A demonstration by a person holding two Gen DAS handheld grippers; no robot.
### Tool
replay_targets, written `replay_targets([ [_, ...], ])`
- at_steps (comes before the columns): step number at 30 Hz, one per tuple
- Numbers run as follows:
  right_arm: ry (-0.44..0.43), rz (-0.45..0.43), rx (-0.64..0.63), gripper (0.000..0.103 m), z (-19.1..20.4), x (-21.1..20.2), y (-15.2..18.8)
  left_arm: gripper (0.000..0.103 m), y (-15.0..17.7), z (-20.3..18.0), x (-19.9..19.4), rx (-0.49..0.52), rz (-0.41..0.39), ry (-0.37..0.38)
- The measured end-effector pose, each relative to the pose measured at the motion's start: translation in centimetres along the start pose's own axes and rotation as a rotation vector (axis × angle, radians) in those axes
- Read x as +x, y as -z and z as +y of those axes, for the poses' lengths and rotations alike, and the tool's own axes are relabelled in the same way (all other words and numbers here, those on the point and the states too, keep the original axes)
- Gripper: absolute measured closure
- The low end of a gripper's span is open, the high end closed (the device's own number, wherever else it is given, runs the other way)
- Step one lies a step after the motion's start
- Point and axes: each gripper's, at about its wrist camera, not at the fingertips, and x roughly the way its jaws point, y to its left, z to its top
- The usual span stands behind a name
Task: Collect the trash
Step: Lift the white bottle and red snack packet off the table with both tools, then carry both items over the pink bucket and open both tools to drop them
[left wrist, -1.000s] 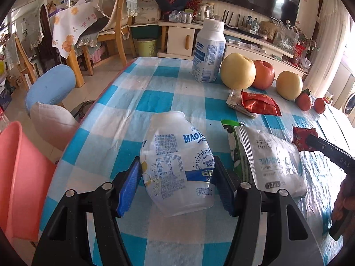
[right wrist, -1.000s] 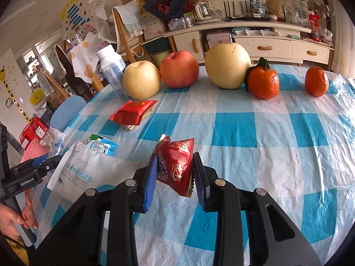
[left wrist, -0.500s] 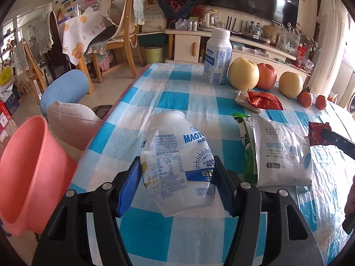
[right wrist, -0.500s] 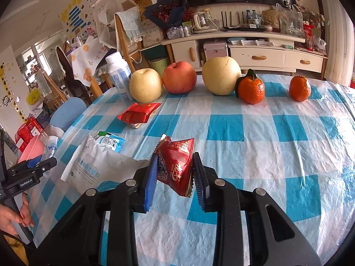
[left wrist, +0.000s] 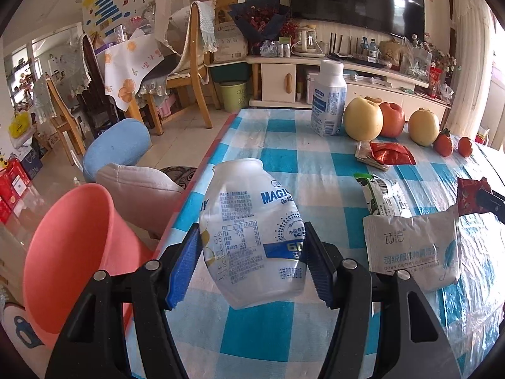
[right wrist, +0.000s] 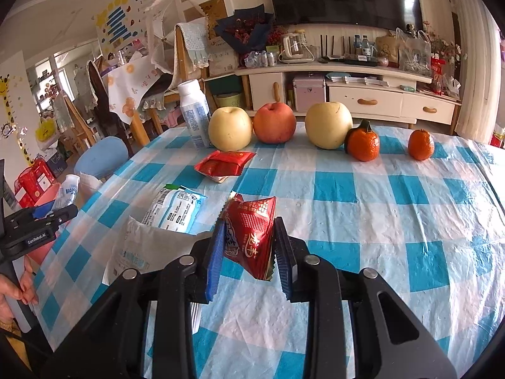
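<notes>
Bright daylight from the right, glare on the tablecloth, sharp focus, strong fisheye bending and dark corners.

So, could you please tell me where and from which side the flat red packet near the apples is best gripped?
The flat red packet lies flat on the tablecloth, resting on a paler wrapper. I'd probably come from the near side, low, and pinch its raised near edge, since there is no height to close around. The apples crowd its far side.
</notes>
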Motion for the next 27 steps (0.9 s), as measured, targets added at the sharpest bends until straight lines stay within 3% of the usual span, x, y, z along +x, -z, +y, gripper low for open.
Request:
replay_targets([
  [12,0.033,-0.122,-0.072,0.071,3.9,-3.9,-0.8,0.039,-0.2,2.3,-1.5,-0.025,-0.034,-0.008],
  [27,-0.159,-0.095,-0.134,0.071,13.9,-4.1,-1.4,0.039,-0.9,6.8,-3.2,-0.097,-0.077,-0.089],
])
